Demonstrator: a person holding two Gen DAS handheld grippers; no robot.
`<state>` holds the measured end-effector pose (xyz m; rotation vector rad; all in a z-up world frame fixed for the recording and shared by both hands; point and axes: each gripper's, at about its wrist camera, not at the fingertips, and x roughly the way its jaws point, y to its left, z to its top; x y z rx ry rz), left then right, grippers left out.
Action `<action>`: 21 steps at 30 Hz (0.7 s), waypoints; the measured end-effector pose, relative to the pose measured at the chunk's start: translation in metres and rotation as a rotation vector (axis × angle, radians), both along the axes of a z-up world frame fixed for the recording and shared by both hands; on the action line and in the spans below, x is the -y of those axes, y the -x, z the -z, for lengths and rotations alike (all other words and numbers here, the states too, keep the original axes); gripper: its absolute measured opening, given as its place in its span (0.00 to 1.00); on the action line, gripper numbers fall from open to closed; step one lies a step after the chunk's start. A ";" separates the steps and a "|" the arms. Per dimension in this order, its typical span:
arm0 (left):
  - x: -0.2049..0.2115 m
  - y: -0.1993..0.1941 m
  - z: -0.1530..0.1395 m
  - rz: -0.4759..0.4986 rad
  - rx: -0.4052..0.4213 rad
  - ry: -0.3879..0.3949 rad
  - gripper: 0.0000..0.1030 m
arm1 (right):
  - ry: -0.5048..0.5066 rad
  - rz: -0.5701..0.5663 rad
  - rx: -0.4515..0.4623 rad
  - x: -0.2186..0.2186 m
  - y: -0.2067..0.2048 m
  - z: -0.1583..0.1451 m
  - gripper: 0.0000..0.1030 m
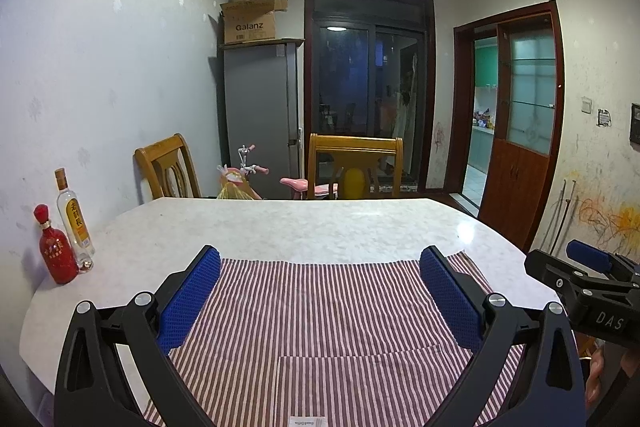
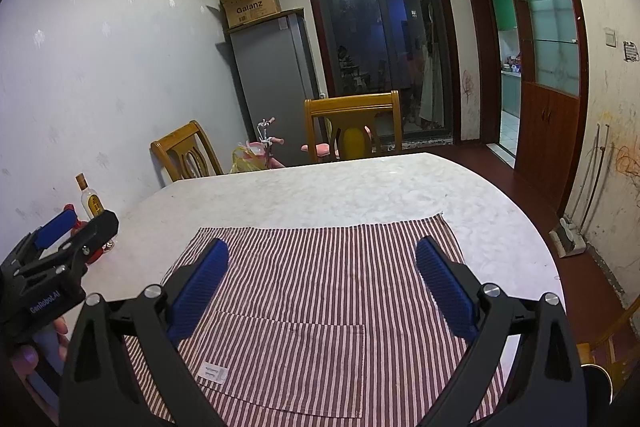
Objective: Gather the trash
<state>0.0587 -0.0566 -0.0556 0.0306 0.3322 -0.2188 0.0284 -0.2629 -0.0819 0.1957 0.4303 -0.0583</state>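
Note:
A striped red and white cloth (image 1: 320,323) with a sewn pocket lies flat on the near part of the white marble table (image 1: 280,227). It also shows in the right wrist view (image 2: 320,287). My left gripper (image 1: 320,267) is open and empty, held above the cloth. My right gripper (image 2: 322,259) is open and empty too, also above the cloth. Each gripper shows at the edge of the other's view, the right one (image 1: 592,267) and the left one (image 2: 60,235). No loose trash shows on the table.
A red bottle (image 1: 56,251) and a clear bottle (image 1: 74,215) stand at the table's left edge by the wall. Two wooden chairs (image 1: 356,167) stand at the far side. A grey fridge (image 1: 260,115) with a cardboard box (image 1: 250,17) is behind.

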 end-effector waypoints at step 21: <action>0.007 -0.007 0.012 0.001 -0.036 -0.020 0.94 | 0.009 0.009 -0.006 0.002 -0.002 0.003 0.92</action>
